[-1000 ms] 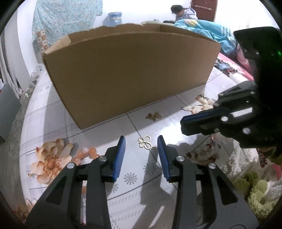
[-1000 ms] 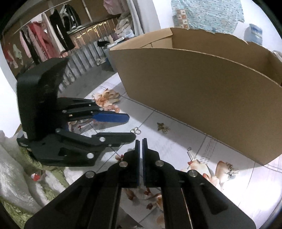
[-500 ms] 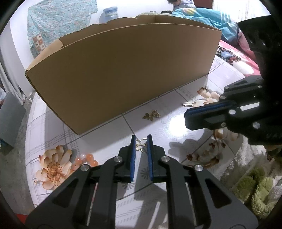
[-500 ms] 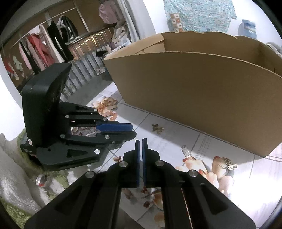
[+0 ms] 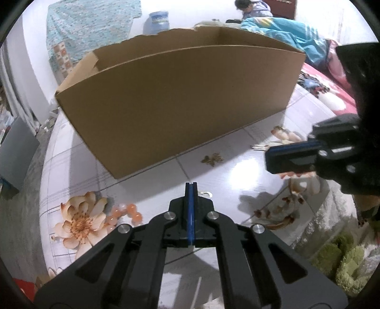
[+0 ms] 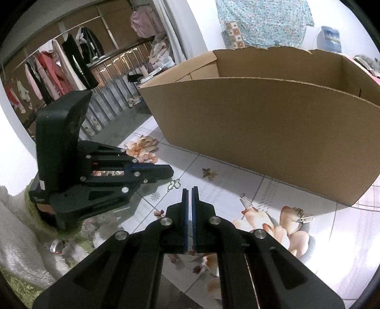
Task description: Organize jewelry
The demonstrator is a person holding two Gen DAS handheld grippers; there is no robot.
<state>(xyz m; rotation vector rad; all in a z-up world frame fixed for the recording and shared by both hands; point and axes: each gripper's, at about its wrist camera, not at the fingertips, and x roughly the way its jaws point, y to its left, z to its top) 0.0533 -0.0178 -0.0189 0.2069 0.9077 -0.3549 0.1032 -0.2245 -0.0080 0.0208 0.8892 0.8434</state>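
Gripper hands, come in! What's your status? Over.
Left gripper shut at the gold clover charm, grip unclear. Right gripper shut, empty. Cardboard box stands just beyond.

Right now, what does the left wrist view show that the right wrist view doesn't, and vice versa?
Only left wrist: a seated person and a blue blanket behind the cardboard box. Only right wrist: hanging clothes, and the clover charm whole, by the left gripper tip. Both: that box, the butterfly charm, the left gripper and the right gripper, both shut.
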